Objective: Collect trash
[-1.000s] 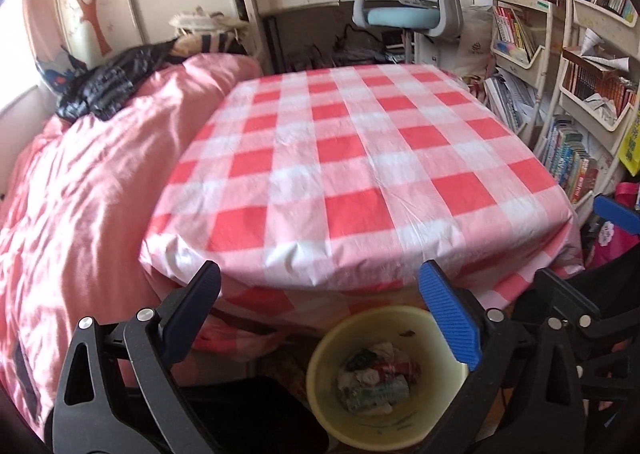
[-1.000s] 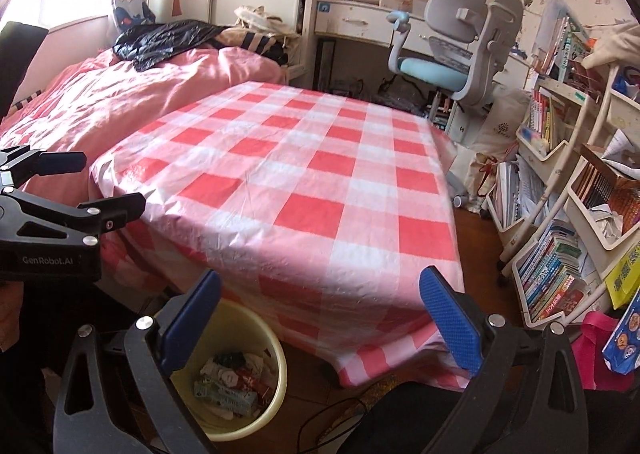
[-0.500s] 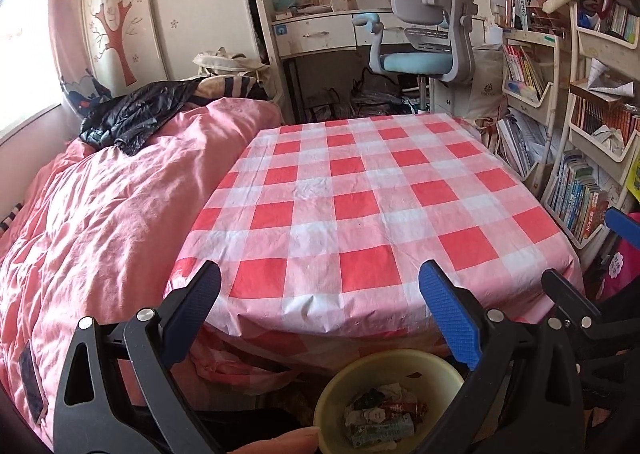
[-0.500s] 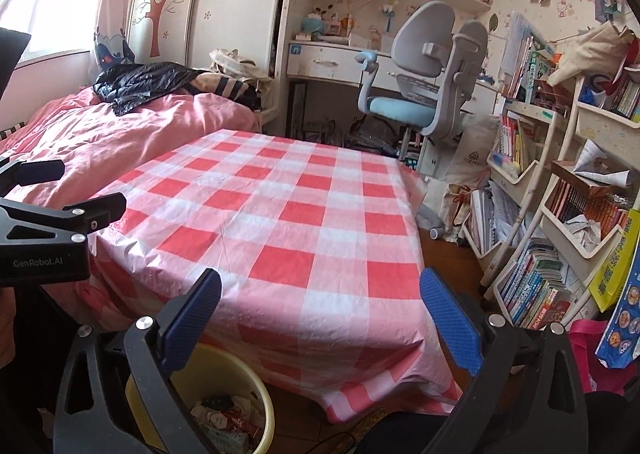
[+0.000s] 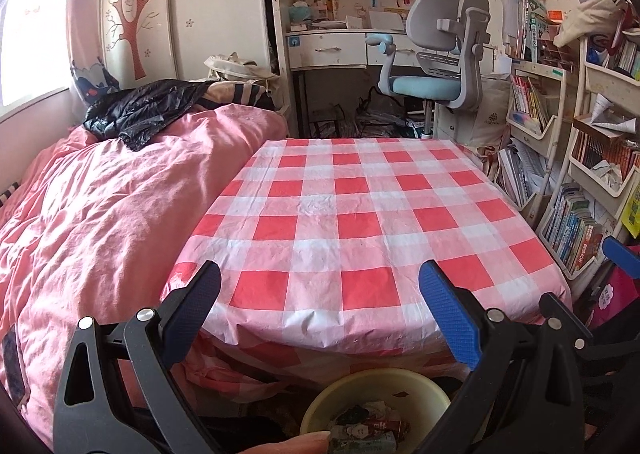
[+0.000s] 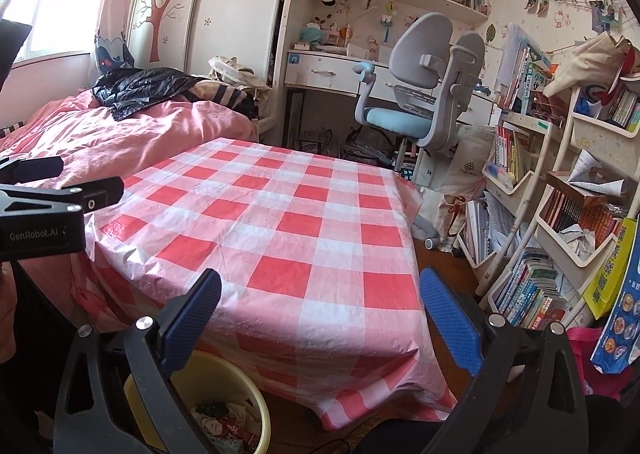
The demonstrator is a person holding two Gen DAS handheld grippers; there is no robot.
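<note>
A yellow bin (image 5: pixel 380 394) holding crumpled wrappers (image 5: pixel 368 428) stands on the floor under the near edge of the red-and-white checked table (image 5: pixel 340 221). It also shows in the right wrist view (image 6: pixel 224 382), low left, with trash (image 6: pixel 224 426) inside. My left gripper (image 5: pixel 320 310) is open and empty, held above the bin at the table's near edge. My right gripper (image 6: pixel 320 314) is open and empty over the table's near right corner. The left gripper's body shows at the left of the right wrist view (image 6: pixel 52 209). No trash shows on the tabletop.
A bed with a pink duvet (image 5: pixel 100 221) and a black jacket (image 5: pixel 136 113) lies left of the table. A desk and grey-blue chair (image 5: pixel 436 69) stand behind. Shelves crammed with books (image 6: pixel 560 238) line the right wall.
Both grippers have risen and tilted up, so the views show more of the room and less of the bin. Both stay open and empty.
</note>
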